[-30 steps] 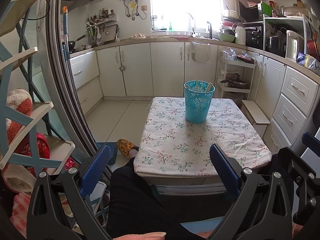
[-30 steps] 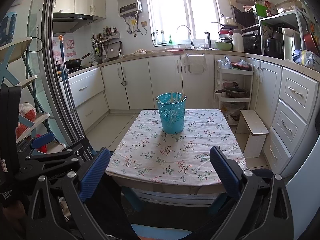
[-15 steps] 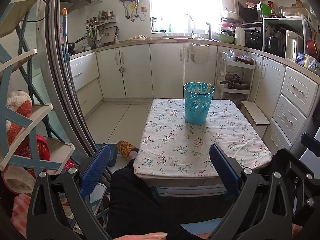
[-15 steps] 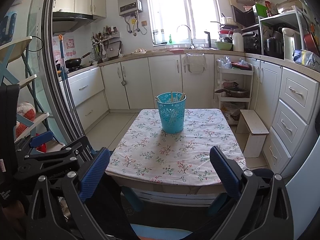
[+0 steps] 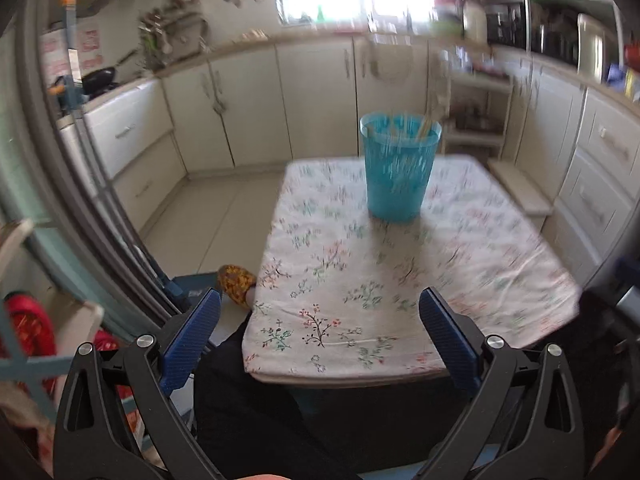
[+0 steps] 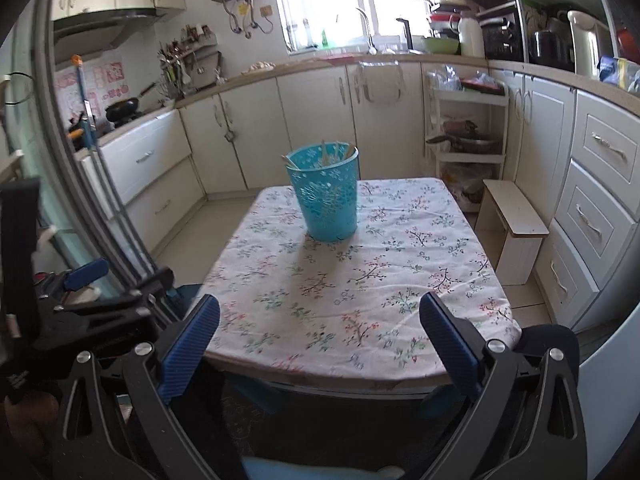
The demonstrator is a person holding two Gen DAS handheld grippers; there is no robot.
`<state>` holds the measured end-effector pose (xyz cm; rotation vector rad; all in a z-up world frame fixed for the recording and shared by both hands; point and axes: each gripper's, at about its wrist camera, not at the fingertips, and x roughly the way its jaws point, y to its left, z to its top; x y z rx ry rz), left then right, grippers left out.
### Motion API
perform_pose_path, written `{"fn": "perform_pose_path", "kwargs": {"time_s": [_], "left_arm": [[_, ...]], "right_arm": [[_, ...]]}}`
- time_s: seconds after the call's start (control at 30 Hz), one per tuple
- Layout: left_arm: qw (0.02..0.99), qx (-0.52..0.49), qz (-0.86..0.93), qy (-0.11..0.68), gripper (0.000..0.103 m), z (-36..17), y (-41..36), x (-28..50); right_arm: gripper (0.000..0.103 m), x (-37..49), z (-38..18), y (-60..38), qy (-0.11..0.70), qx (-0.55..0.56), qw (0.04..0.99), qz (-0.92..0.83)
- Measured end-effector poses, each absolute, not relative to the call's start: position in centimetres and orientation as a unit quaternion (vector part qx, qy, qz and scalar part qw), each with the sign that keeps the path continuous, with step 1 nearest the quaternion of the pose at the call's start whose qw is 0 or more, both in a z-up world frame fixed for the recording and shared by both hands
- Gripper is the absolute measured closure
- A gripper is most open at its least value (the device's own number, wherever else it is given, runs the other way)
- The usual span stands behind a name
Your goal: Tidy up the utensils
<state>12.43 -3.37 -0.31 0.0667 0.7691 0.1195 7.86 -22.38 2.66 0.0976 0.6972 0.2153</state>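
Left gripper: I am holding the left gripper with its jaws spread wide and nothing between the blue pads; it is hanging over the near edge of the table.
Right gripper: I am keeping the right gripper just as wide apart and empty, also sitting above the near table edge. In its view I am seeing the left gripper's black frame off to the left, beside the table.
Cup: the blue cup is standing upright on the far half of the table, well apart from both grippers and roughly ahead of each one.
Utensils: pale sticks are poking out of the cup's rim, leaning at angles. I am not able to tell what kind of utensils they are.
Cloth: a white floral cloth is covering the whole tabletop, and I am seeing only the cup standing on it.
Left view: this picture is smearing with blur, so the cup and cloth print are looking streaked.
Person: dark trousers are filling the space below the table edge, and a patterned slipper is showing on the floor at the table's left.
Surroundings: white cabinets are running along the far wall under a bright window, a small stool is standing right of the table.
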Motion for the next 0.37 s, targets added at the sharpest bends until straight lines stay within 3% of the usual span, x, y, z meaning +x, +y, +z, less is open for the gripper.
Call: {"fn": "perform_pose_path", "kwargs": {"time_s": [0.17,0.37], "left_arm": [[0.874,0.037,0.054,0.482,0.007,-9.7,-1.9,23.7],[0.856,0.035,0.071,0.511,0.007,-15.2,-0.5,31.2]], "right_arm": [[0.007,17.2,-2.8,-23.2,0.397,0.035,0.915,0.065],[0.007,25.6,-9.8,-25.7,0.465,0.020,0.885,0.015]]}}
